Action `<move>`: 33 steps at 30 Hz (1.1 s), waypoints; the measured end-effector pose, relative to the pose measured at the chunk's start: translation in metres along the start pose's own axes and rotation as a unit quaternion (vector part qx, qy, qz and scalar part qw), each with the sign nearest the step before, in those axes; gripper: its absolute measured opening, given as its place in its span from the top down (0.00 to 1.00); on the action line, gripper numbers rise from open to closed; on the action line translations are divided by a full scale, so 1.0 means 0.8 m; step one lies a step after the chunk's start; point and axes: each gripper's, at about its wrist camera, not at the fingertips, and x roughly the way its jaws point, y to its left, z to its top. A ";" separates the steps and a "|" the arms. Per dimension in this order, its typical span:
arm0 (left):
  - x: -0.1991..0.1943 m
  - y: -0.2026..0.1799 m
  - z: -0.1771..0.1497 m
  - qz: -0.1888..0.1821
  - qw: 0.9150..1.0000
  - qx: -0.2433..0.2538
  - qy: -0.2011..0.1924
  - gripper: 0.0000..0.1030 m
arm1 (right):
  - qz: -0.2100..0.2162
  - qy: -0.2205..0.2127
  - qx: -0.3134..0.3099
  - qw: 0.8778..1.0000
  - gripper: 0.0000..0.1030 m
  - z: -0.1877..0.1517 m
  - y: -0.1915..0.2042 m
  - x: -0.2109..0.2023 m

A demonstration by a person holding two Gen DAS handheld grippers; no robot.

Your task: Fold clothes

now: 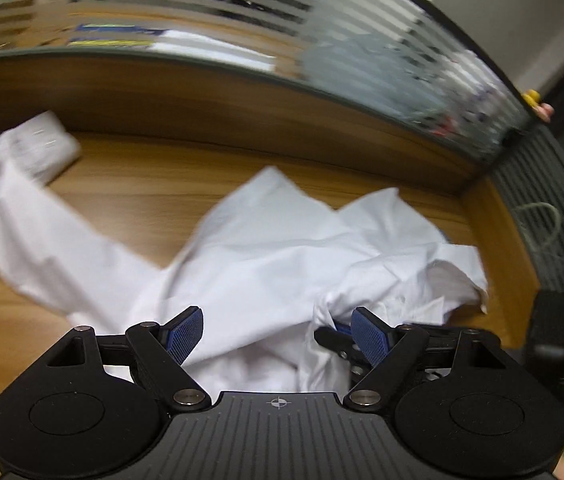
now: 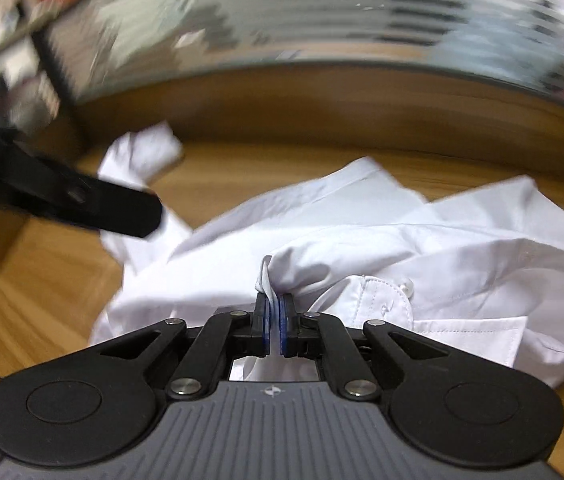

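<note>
We find the right gripper (image 2: 273, 312) clenched on a fold of the crumpled white cotton shirt (image 2: 362, 248) at twelve o'clock, apparently to drag it flat across the wooden counter (image 2: 41, 300), while the left gripper (image 1: 277, 336) hangs released above it.

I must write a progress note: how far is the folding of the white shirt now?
Nothing looks folded: the white shirt lies crumpled on the wooden table. In hand: the right tool pinches a fabric edge; the left tool is open above the shirt. Left: spreading, folding sleeves and body.
</note>
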 end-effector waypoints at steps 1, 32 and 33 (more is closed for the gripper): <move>-0.002 0.008 -0.004 0.005 1.000 -0.007 0.000 0.19 | -0.004 0.007 -0.020 1.000 0.92 0.001 0.011 0.012; 0.037 -0.036 -0.032 -0.080 0.995 0.002 0.058 0.12 | -0.046 0.022 0.105 0.993 0.22 -0.102 -0.081 -0.097; 0.037 -0.037 -0.032 -0.081 0.995 0.000 0.059 0.12 | -0.043 0.023 0.106 0.993 0.22 -0.103 -0.083 -0.093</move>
